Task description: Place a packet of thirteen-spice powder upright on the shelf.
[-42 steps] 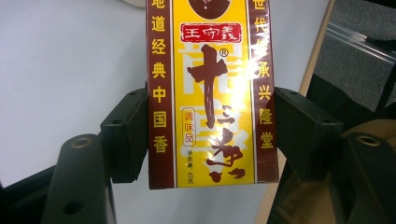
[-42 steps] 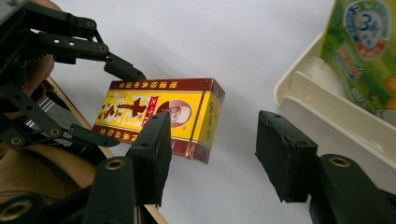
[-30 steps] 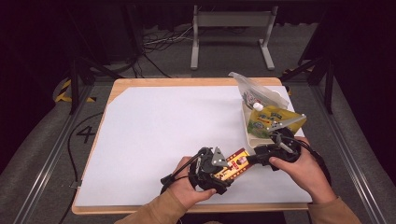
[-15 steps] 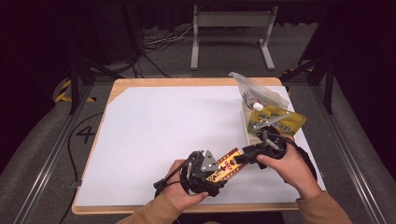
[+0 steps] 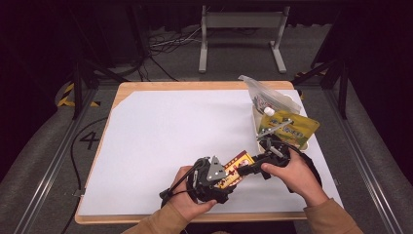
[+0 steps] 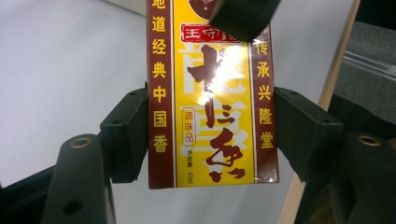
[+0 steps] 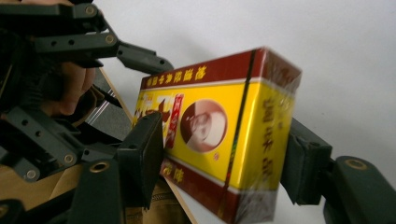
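A yellow and dark red box point(image 5: 234, 169) with printed characters hangs just above the white table near the front edge. My left gripper point(image 5: 225, 179) is shut on it, and in the left gripper view its pads point(image 6: 128, 135) press the long sides of the box point(image 6: 212, 116). My right gripper point(image 5: 249, 167) comes in from the right. Its jaws have just been opening and now stand around the far end of the box point(image 7: 219, 140), one pad point(image 7: 147, 154) over the printed face, the other by the side. I see no firm press there.
A white tub point(image 5: 257, 127) at the table's right edge holds a yellow-green pouch point(image 5: 288, 127) and a clear bag point(image 5: 265, 97). White paper point(image 5: 185, 131) covers the wooden table. A metal stand point(image 5: 241, 29) and cables lie on the floor beyond.
My right hand has moved left and slightly down, bringing its jaws around the box's end. The left hand and the box have stayed almost still.
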`<state>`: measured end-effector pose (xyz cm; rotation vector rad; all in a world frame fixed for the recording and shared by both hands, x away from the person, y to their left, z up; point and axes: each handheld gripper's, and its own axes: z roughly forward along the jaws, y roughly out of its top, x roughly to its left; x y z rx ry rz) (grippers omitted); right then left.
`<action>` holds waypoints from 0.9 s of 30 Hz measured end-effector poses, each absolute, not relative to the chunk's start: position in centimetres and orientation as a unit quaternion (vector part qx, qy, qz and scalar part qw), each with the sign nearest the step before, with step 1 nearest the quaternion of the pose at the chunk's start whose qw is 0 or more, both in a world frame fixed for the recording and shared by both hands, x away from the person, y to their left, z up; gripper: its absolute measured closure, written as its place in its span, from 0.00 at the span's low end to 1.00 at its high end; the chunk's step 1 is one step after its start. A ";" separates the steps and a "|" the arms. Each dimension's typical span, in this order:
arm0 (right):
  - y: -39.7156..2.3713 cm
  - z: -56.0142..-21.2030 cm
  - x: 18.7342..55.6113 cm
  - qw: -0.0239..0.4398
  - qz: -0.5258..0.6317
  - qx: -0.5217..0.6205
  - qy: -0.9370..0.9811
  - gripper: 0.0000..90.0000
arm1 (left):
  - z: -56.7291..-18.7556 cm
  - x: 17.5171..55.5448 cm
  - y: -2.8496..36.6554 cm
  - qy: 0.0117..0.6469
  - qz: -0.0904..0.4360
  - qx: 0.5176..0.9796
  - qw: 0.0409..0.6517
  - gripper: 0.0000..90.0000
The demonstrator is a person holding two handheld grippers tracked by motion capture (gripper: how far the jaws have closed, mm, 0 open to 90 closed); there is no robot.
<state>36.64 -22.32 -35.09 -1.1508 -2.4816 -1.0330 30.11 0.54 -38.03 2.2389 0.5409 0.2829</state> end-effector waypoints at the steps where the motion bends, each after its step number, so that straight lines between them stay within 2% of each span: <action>1: -22.3 -35.1 36.6 0.108 -0.352 -0.391 -0.844 0.43 | -38.1 30.1 0.6 0.215 0.110 0.885 0.397 0.36; 4: -22.3 -35.1 36.7 0.105 -0.353 -0.390 -0.844 0.46 | -38.2 30.2 0.5 0.216 0.110 0.886 0.394 0.36; 11: -22.7 -34.2 36.5 0.113 -0.377 -0.378 -0.838 0.68 | -38.6 30.5 0.1 0.213 0.106 0.895 0.377 0.36; 21: -21.8 -33.1 36.1 0.092 -0.364 -0.353 -0.857 0.75 | -38.6 30.8 0.0 0.219 0.089 0.897 0.373 0.33; 22: -21.7 -32.9 36.0 0.085 -0.361 -0.348 -0.861 0.76 | -38.5 30.8 0.3 0.220 0.086 0.894 0.381 0.42; 24: -21.6 -32.4 35.8 0.047 -0.338 -0.347 -0.874 0.76 | -38.4 30.9 0.5 0.223 0.085 0.892 0.383 0.39; 27: -21.8 -31.9 35.9 0.050 -0.338 -0.336 -0.878 0.76 | -38.1 31.2 0.9 0.227 0.082 0.890 0.387 0.38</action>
